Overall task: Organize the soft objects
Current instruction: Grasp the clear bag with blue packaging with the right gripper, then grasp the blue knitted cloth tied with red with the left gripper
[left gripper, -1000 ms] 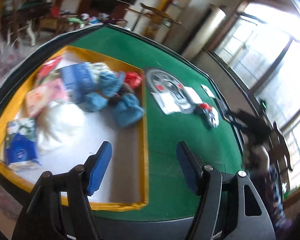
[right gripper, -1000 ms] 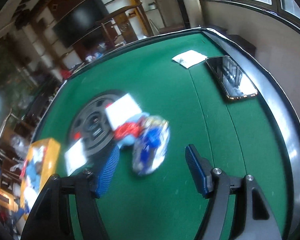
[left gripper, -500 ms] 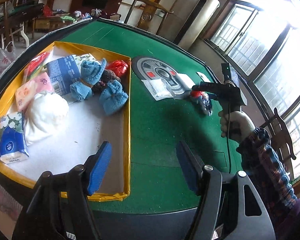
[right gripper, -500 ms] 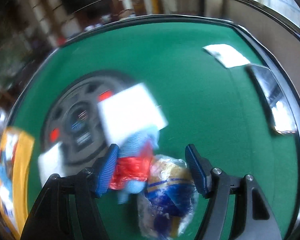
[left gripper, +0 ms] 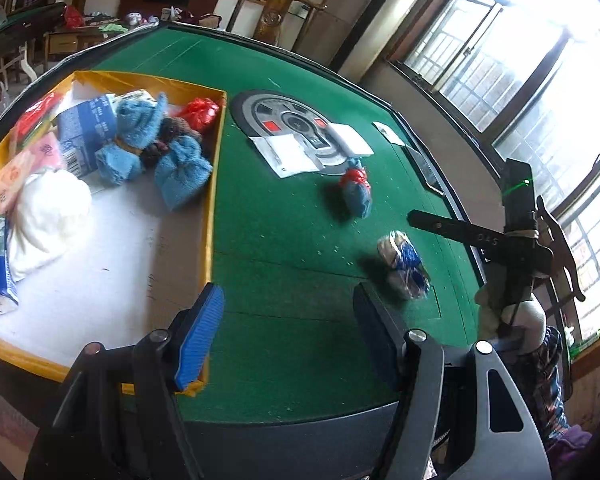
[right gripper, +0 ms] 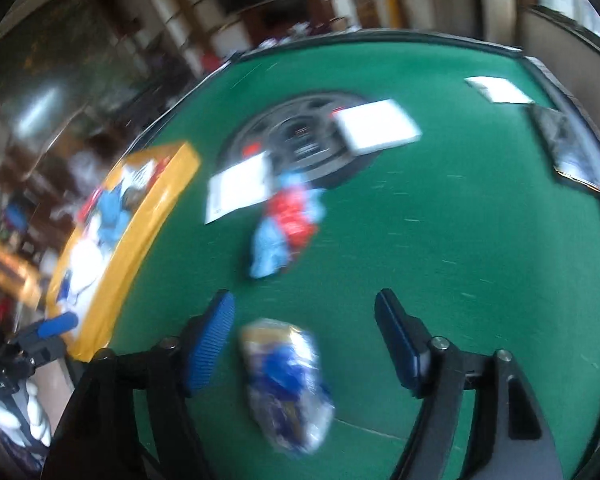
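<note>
A blue-and-yellow plastic-wrapped packet (left gripper: 405, 265) lies on the green table; in the right wrist view it (right gripper: 287, 384) sits between my right gripper's open fingers (right gripper: 305, 340), not gripped. A blue cloth bundle with a red tie (left gripper: 357, 189) (right gripper: 284, 224) lies farther out near the round grey disc (left gripper: 296, 128). My left gripper (left gripper: 288, 336) is open and empty near the table's front edge, beside the yellow-rimmed tray (left gripper: 208, 216), which holds several blue bundles, tissue packs and a white soft item.
White paper sheets (left gripper: 288, 152) lie on and beside the disc. A phone (right gripper: 572, 156) lies near the table's right edge. The right gripper's body (left gripper: 480, 240) shows at the right in the left wrist view. Chairs and shelves stand beyond the table.
The right gripper has pulled back toward the near edge; the packet now sits low between its fingers and apart from the blue bundle. The left gripper has barely moved.
</note>
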{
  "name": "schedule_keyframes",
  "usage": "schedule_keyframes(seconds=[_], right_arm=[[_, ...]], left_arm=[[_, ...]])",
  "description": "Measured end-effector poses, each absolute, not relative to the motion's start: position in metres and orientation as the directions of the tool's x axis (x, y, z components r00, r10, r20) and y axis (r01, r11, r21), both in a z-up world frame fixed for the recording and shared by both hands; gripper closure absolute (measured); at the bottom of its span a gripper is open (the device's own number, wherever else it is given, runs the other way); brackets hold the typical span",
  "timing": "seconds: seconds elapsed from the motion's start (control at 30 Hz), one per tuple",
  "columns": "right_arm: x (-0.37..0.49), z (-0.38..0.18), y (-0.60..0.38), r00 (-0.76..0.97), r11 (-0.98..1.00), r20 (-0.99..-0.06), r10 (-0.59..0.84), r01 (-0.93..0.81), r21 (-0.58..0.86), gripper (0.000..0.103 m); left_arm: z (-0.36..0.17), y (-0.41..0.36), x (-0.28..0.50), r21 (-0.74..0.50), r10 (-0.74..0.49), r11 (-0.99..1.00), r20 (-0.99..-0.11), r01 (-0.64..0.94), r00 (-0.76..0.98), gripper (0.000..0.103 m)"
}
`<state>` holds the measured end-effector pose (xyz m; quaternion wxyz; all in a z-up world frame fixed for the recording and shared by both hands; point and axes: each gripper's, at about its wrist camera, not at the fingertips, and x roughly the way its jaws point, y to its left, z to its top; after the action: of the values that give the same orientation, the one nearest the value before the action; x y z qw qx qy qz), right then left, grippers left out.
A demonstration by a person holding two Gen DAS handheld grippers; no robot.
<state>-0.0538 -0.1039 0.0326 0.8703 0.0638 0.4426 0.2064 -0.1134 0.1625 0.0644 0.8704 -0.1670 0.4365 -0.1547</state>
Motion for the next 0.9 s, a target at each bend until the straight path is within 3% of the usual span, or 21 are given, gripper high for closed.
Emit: schedule_keyframes(seconds=[0.23, 0.43, 0.5, 0.53, 0.7, 0.83, 0.9], right_arm=[[-0.068, 0.012, -0.105, 0.471, 0.891, -0.762, 0.445, -0.315, 0.326, 0.035], [-0.073, 0.004, -0.064, 0.480, 0.909, -0.804, 0.350, -0.381, 0.168, 0.035], [-0.076, 0.003, -0.059, 0.499, 0.916, -0.808, 0.313, -0.383, 0.118, 0.043], [-0.076, 0.004, -0.063, 0.509, 0.926, -0.809, 0.294, -0.362, 0.109, 0.059], [-0.057, 0.009, -0.116, 0.584, 0.971, -0.777, 0.235, -0.184, 0.155, 0.060], [-0.051, 0.003, -0.164, 0.611, 0.921, -0.703, 0.364, -0.126, 0.368, 0.060], [-0.051, 0.004, -0.175, 0.618, 0.908, -0.688, 0.381, -0.108, 0.405, 0.059]], left_arm=[[0.064, 0.139, -0.108, -0.415, -0.416, 0.900, -0.725, 0.135, 0.549, 0.037], [0.075, 0.132, -0.101, -0.374, -0.368, 0.920, -0.731, 0.115, 0.575, 0.037], [0.080, 0.132, -0.094, -0.370, -0.358, 0.923, -0.725, 0.106, 0.588, 0.037], [0.081, 0.132, -0.090, -0.370, -0.357, 0.923, -0.723, 0.104, 0.591, 0.037], [0.076, 0.118, -0.061, -0.357, -0.340, 0.930, -0.739, 0.090, 0.582, 0.036], [0.063, 0.091, -0.034, -0.340, -0.332, 0.936, -0.767, 0.091, 0.548, 0.037], [0.056, 0.075, -0.020, -0.337, -0.333, 0.937, -0.779, 0.094, 0.531, 0.037]])
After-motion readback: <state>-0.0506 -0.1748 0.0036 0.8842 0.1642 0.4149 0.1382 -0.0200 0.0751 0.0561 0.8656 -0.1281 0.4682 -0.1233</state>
